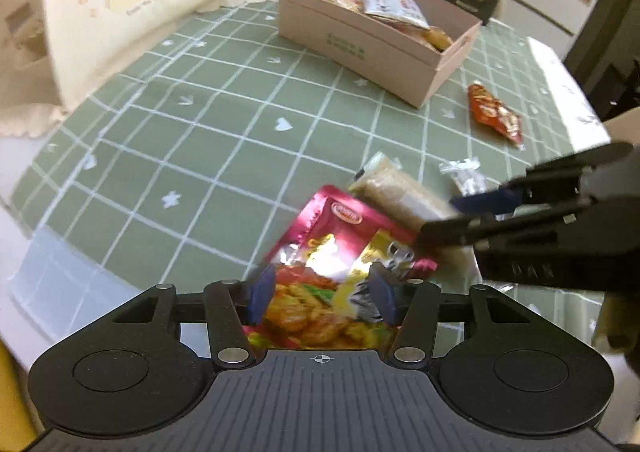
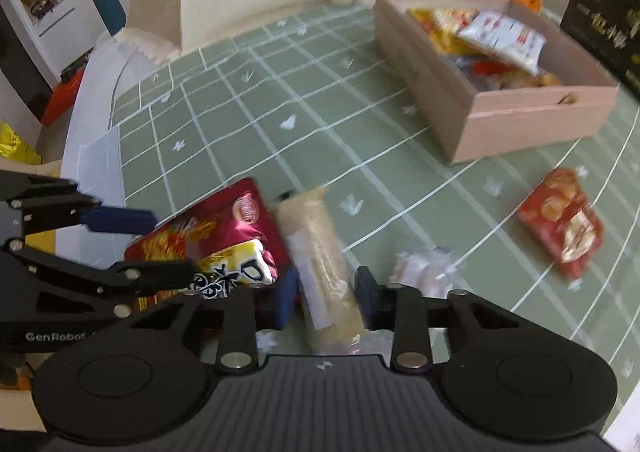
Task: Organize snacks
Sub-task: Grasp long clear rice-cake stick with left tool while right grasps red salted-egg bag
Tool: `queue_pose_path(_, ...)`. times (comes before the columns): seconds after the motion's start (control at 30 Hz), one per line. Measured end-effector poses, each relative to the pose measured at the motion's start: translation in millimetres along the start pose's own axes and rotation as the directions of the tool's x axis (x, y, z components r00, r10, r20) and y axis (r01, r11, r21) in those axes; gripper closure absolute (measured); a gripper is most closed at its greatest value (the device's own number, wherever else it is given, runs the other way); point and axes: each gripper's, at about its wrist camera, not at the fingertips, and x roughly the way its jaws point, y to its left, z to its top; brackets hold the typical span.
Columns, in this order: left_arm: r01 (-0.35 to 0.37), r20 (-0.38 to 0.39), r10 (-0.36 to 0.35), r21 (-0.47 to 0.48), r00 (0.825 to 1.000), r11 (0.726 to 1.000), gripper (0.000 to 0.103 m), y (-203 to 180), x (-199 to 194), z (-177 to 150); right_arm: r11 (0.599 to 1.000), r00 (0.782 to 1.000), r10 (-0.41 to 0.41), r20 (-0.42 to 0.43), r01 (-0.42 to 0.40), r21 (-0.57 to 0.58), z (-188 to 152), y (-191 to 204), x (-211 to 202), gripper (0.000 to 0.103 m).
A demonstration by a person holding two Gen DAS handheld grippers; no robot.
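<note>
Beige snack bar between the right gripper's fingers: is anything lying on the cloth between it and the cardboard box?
Nothing visible does. From the beige bar to the box the green cloth shows bare. The red packet and the clear wrapped snack lie off to the right, and the magenta bag lies to the left.

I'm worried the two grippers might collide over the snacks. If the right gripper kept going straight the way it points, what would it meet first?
Probably the beige wafer pack, which already lies between the open right gripper fingers. The left gripper sits off to its side over the magenta snack bag, not in that line, though depth is unclear.
</note>
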Motion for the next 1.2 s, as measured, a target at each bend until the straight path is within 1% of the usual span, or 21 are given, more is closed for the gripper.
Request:
queue_pose_path(0.07,0.044,-0.01,-0.043,0.017,0.999,0.999,0.046,-3.2,5.9,5.3,0.999,1.0,0.003,-0.002,-0.003,0.033,-4.4,1.2,-5.7,0.076)
queue_pose_path(0.17,0.094,-0.004,-0.094,0.051,0.996,0.994,0.046,-12.6,14.1,13.4,0.991,1.0,-0.018,-0.004,0.018,0.133,-17.7,-11.4,-24.6,0.076)
queue_pose_path(0.23,0.119,0.004,-0.119,0.061,0.993,0.991,0.046,-23.0,14.9,16.8,0.977,0.998,-0.054,0.011,0.05,0.207,-29.8,-27.2,-43.7,0.077)
queue_pose_path(0.37,0.15,0.013,-0.151,0.059,0.989,0.987,0.046,-45.8,11.2,19.5,0.946,0.987,-0.158,0.019,0.145,0.291,-46.2,-62.6,-67.6,0.077)
queue_pose_path(0.4,0.163,0.009,-0.164,0.051,0.986,0.985,0.046,-50.0,9.8,19.1,0.946,0.988,-0.153,0.025,0.139,0.293,-49.8,-71.4,-71.7,0.076)
queue_pose_path(0.47,0.187,-0.006,-0.187,0.046,0.982,0.981,0.046,-58.5,7.3,16.2,0.958,0.996,-0.08,0.028,0.069,0.279,-53.7,-86.4,-77.9,0.073)
queue_pose_path(0.5,0.183,-0.011,-0.183,0.051,0.983,0.982,0.046,-61.4,5.2,14.1,0.965,0.998,-0.059,0.038,0.047,0.259,-53.7,-90.8,-81.5,0.063)
queue_pose_path(0.53,0.178,-0.014,-0.177,0.051,0.984,0.983,0.046,-64.1,2.8,11.4,0.971,0.997,-0.063,0.049,0.05,0.235,-50.6,-92.3,-83.5,0.043)
queue_pose_path(0.6,0.18,-0.013,-0.179,0.032,0.984,0.983,0.046,-67.4,-2.9,5.8,0.973,0.986,-0.135,0.098,0.113,0.201,-40.1,-99.3,-84.9,0.019)
queue_pose_path(0.67,0.183,-0.017,-0.183,0.005,0.983,0.983,0.046,-68.9,-7.2,0.7,0.962,0.972,-0.193,0.137,0.159,0.221,-25.1,-112.1,-76.2,0.017)
queue_pose_path(0.77,0.192,-0.032,-0.192,0.002,0.981,0.981,0.046,-76.9,-9.3,-3.8,0.936,0.976,-0.192,0.101,0.15,0.319,6.1,-144.2,-40.4,0.018)
queue_pose_path(0.83,0.194,-0.035,-0.193,0.008,0.98,0.981,0.046,-84.5,-10.2,-5.8,0.912,0.979,-0.195,0.061,0.158,0.378,23.9,-160.4,-15.3,0.018)
queue_pose_path(0.87,0.2,-0.035,-0.2,0.009,0.979,0.98,0.046,-88.0,-10.3,-6.3,0.905,0.978,-0.201,0.045,0.168,0.391,28.8,-163.3,-5.8,0.019)
queue_pose_path(0.93,0.22,-0.032,-0.219,0.012,0.975,0.975,0.046,-96.0,-10.0,-5.8,0.905,0.973,-0.231,0.011,0.211,0.37,35.0,-160.3,7.8,0.036)
queue_pose_path(0.97,0.228,-0.032,-0.228,0.012,0.973,0.974,0.046,-99.5,-8.5,-5.0,0.916,0.968,-0.25,0.019,0.23,0.328,34.8,-152.2,7.6,0.045)
queue_pose_path(1.0,0.239,-0.033,-0.239,0.007,0.971,0.971,0.046,-103.1,-5.7,-3.3,0.935,0.966,-0.254,0.036,0.236,0.264,33.6,-141.7,3.4,0.066)
queue_pose_path(1.03,0.255,-0.036,-0.255,-0.002,0.966,0.967,0.046,-107.4,-1.2,-0.1,0.947,0.968,-0.246,0.038,0.232,0.22,32.3,-134.2,-1.5,0.091)
queue_pose_path(1.07,0.27,-0.039,-0.27,-0.01,0.962,0.963,0.046,-111.8,3.8,3.4,0.96,0.979,-0.204,0.027,0.194,0.201,29.4,-130.0,-6.2,0.1)
queue_pose_path(1.1,0.279,-0.04,-0.28,-0.014,0.959,0.96,0.046,-116.1,9.1,7.1,0.969,0.989,-0.147,0.019,0.14,0.204,24.7,-129.3,-12.1,0.101)
queue_pose_path(1.13,0.28,-0.042,-0.281,-0.015,0.959,0.96,0.046,-121.5,15.4,11.0,0.972,0.993,-0.119,0.026,0.111,0.209,19.2,-129.2,-20.0,0.101)
queue_pose_path(1.2,0.26,-0.054,-0.261,-0.009,0.964,0.965,0.047,-133.2,28.8,18.1,0.971,0.99,-0.134,0.047,0.122,0.205,9.1,-130.3,-35.1,0.1)
